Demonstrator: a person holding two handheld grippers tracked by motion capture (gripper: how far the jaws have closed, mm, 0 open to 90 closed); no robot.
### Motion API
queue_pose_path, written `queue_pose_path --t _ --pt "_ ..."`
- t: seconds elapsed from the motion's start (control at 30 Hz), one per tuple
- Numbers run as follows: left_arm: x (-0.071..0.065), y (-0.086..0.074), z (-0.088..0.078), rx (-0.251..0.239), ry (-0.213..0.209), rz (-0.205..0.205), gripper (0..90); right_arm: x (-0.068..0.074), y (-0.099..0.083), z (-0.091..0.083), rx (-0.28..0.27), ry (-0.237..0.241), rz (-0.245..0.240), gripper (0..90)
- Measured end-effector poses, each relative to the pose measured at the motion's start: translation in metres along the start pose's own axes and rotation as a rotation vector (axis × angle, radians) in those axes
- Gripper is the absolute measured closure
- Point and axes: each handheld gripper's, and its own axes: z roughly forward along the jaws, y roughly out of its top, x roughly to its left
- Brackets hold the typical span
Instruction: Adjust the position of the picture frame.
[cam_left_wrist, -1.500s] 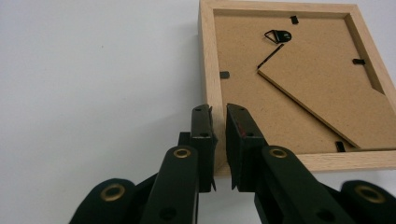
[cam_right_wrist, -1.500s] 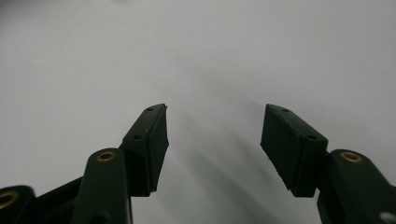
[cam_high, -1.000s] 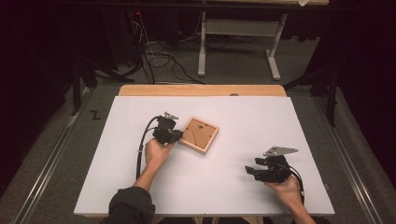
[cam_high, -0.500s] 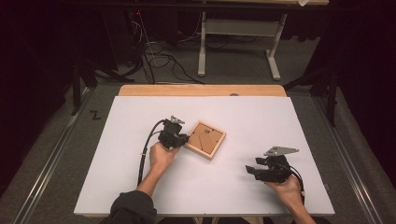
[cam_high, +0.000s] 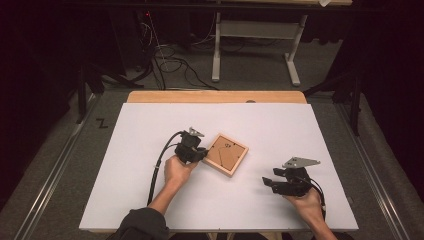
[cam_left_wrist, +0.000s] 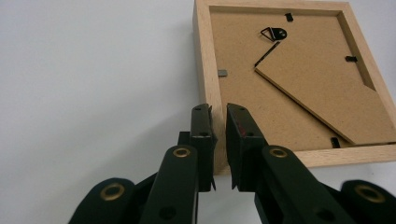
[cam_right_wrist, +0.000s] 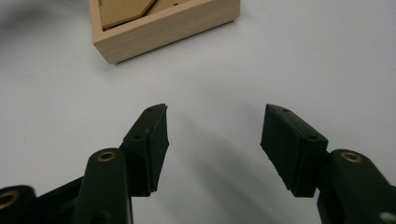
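A small wooden picture frame (cam_high: 226, 154) lies back side up near the middle of the white table top (cam_high: 150, 200). Its brown backing board, stand flap and hanger show in the left gripper view (cam_left_wrist: 299, 79). My left gripper (cam_high: 202, 155) is shut on the frame's left rail near a corner, one jaw outside and one inside the rim (cam_left_wrist: 218, 112). My right gripper (cam_high: 267, 184) rests low at the right front, open with nothing between its jaws (cam_right_wrist: 212, 119). One corner of the frame (cam_right_wrist: 163, 23) lies a short way ahead of it.
A wooden strip (cam_high: 215, 96) runs along the table's far edge. Beyond it are floor cables (cam_high: 165, 60) and the legs of a stand (cam_high: 255, 55). The left gripper's cable (cam_high: 157, 170) trails back beside the forearm.
My left hand has slid the frame to the right and slightly nearer, still gripping its rail. The right gripper has stayed where it was, open.
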Motion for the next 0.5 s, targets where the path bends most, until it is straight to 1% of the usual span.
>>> queue_pose_path --t 0.07,0.1,0.2,0.27,0.3,0.33,0.37,0.4,0.5 --pt "-0.004 0.000 0.000 0.004 -0.003 0.005 81.2 0.001 0.000 0.000 0.003 -0.002 -0.004 41.7" --pt "-0.004 0.000 0.000 0.004 -0.003 0.005 81.2 0.002 0.000 -0.001 0.001 -0.002 -0.006 41.7" --pt "-0.012 0.000 0.001 0.005 -0.012 0.015 81.2 0.002 0.000 -0.001 -0.002 -0.004 -0.002 41.7" --pt "-0.016 0.000 0.002 0.005 -0.019 0.022 81.3 0.002 0.000 -0.001 0.001 -0.002 -0.008 41.7" --pt "-0.016 0.000 0.002 0.005 -0.019 0.022 81.2 0.002 0.000 0.000 0.001 -0.001 -0.009 41.7" --pt "-0.020 0.000 0.003 0.005 -0.026 0.028 81.2 0.002 0.000 0.000 0.001 0.000 -0.008 41.7" --pt "-0.020 0.000 0.003 0.005 -0.026 0.028 81.2 0.002 0.000 0.000 0.001 0.000 -0.008 41.7" --pt "-0.023 0.000 0.003 0.007 -0.032 0.031 81.2 0.002 0.000 0.000 0.001 -0.001 -0.007 41.7" --pt "-0.027 0.000 0.004 0.013 -0.031 0.030 81.2 0.003 0.000 -0.001 -0.005 -0.006 -0.002 41.8"
